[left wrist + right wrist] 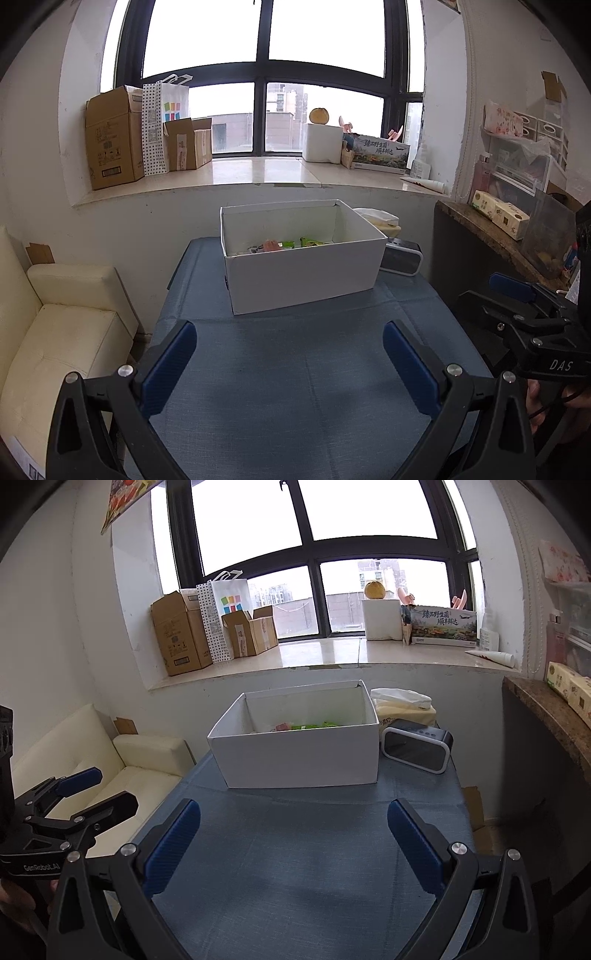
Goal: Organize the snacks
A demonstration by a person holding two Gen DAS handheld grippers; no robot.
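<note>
A white open box (303,275) (299,757) stands at the far end of the blue-clothed table (295,369) (295,849). Green and pink snack packets (291,244) (308,725) lie on its floor, mostly hidden by its front wall. My left gripper (290,354) hangs open over the bare cloth in front of the box, nothing between its blue pads. My right gripper (293,834) is open too, at about the same distance from the box. Each gripper shows at the edge of the other's view, the right gripper (517,295) to the right and the left gripper (88,786) to the left.
A black clock radio (402,256) (417,747) and a tissue pack (400,705) sit right of the box. A cream sofa (62,325) stands left of the table, a dark counter (491,236) on the right. Cardboard boxes (114,138) and bags line the windowsill.
</note>
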